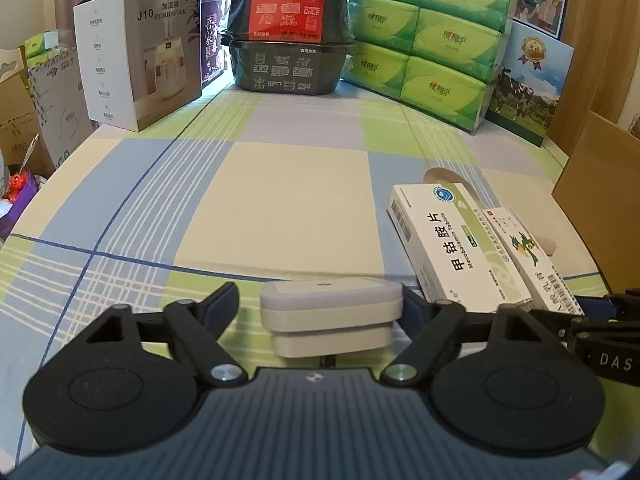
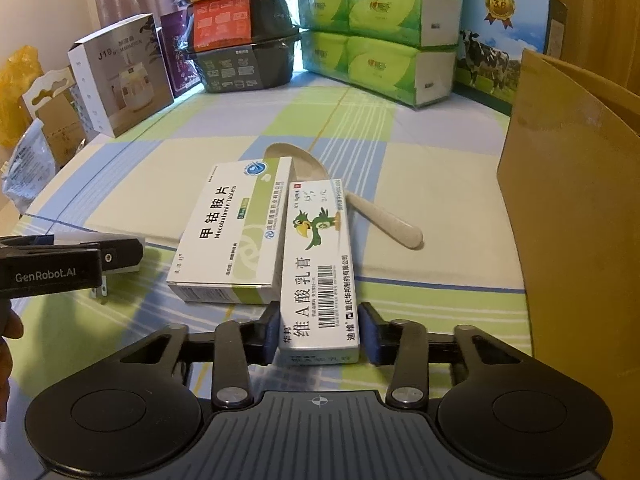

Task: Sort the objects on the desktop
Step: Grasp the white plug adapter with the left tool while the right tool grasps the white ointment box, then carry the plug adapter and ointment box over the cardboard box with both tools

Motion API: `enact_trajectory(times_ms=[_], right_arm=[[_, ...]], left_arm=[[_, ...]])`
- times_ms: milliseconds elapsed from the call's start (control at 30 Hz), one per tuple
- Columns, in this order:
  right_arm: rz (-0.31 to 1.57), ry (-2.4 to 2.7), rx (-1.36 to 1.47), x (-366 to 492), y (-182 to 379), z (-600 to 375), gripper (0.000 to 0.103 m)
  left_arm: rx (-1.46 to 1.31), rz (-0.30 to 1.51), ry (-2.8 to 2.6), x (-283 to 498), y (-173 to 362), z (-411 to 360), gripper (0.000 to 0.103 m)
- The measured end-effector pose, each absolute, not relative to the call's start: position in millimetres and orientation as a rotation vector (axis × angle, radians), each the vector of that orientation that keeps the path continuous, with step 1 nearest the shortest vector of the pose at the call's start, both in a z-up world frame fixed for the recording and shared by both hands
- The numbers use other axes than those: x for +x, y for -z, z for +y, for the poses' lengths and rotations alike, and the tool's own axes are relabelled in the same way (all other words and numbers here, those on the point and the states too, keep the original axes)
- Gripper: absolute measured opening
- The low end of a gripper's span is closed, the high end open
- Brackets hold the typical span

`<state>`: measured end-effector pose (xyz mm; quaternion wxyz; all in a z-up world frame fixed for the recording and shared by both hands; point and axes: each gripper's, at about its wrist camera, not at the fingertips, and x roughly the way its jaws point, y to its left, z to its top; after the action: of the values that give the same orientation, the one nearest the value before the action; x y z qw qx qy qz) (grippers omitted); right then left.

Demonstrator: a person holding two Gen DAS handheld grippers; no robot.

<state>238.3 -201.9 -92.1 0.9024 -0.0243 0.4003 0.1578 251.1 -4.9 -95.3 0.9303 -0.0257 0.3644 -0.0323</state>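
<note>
Two hand-held grippers work over a checked tablecloth [image 1: 280, 200]. Left gripper [image 1: 320, 308]: fingers spread wide around a white plug adapter [image 1: 330, 308]; whether the pads touch it cannot be told, though the right wrist view shows the adapter lifted off the cloth, prongs down. Right gripper [image 2: 319, 332]: jaws narrowed about the near end of a slim ointment box [image 2: 318, 264], the blue pads at or just beside its two long sides. Box long axis runs away from the camera, its far end lying on a beige spoon [image 2: 360, 204]. A wider tablet box [image 2: 234, 232] lies just to its left, touching it and angled slightly. Stacked green tissue packs [image 2: 376, 36], black food bowls [image 2: 244, 36], a humidifier carton [image 2: 120, 76] and a milk carton [image 2: 500, 40] line the far edge; a brown cardboard box [image 2: 576, 184] stands at right.
</note>
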Motion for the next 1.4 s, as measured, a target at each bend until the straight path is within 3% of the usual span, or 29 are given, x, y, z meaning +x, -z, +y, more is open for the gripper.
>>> enact_trajectory(times_ms=[67,200,700,900,1133,1400], right_arm=[[0.829,-0.323,-0.047,238.4,91.6,-202.7,0.037],[0.830,-0.306,-0.043,237.2,88.8,-202.2,0.036],[0.879,-0.285,-0.016,203.3,78.6,-206.3,0.036],[0.869,-0.305,-0.022,211.0,84.8,-203.3,0.047],[0.877,-0.300,-0.006,219.9,87.9,-202.9,0.048],[0.874,-0.296,-0.007,223.6,89.2,-201.2,0.048]], left_arm=[[-0.037,0.752,0.067,250.3,95.0,-5.5,0.063],[-0.035,0.758,0.080,246.7,92.2,-4.9,0.060],[0.011,0.786,0.160,210.5,75.2,-15.6,0.060],[0.022,0.803,0.170,213.6,80.7,-20.0,0.060],[0.039,0.782,0.178,217.3,82.4,-22.3,0.067],[0.102,0.789,0.189,225.0,91.9,-28.6,0.066]])
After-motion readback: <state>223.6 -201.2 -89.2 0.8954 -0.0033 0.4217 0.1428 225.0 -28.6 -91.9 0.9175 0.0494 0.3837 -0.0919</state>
